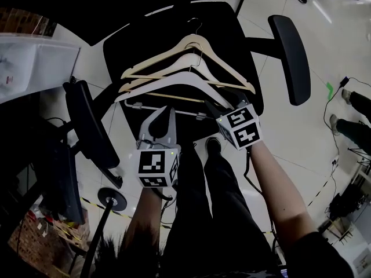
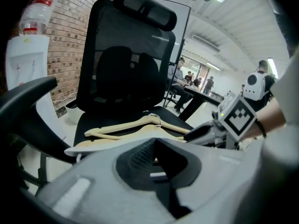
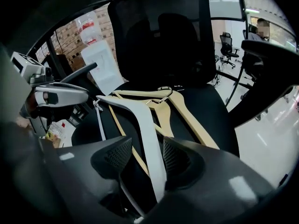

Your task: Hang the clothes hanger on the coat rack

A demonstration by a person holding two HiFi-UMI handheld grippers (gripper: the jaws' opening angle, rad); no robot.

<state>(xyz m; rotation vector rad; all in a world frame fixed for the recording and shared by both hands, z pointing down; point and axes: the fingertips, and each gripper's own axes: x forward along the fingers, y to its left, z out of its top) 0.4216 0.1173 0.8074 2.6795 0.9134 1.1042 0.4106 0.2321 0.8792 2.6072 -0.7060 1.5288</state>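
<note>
Far left, left gripper view: a white water dispenser (image 2: 25,66) is standing by a brick wall, at 9 o'clock from the office chair (image 1: 130,45).

Head view: the chair's left armrest (image 1: 90,123) is sitting at 9 o'clock of the black seat.

The hangers are lying flat on that seat, hooks pointing toward 12 o'clock. Two wooden hangers (image 1: 194,44) are lying toward the backrest. The white hanger (image 1: 152,87) is lying nearest the person and partly overlapping the wooden ones.

The left tongs (image 1: 167,112) are hovering at 7 o'clock of the pile, with the tips at the white hanger's lower bar (whether they are touching it is not readable). The jaws are standing together, tips meeting, and nothing is sitting between them.

The person's legs in dark trousers (image 1: 214,196) are showing at 6 o'clock, between the two forearms.

The right tongs (image 1: 226,104) are pointing down at 5 o'clock of the pile, jaws standing wide apart. In the right gripper view the white hanger's arm is running straight between the pads (image 3: 119,155), with a gap showing on either side. It is bracketed but not gripped, and is resting on the seat.

The right armrest (image 1: 290,59) is sitting at 3 o'clock of the seat, over pale floor tiles (image 1: 313,126).
</note>
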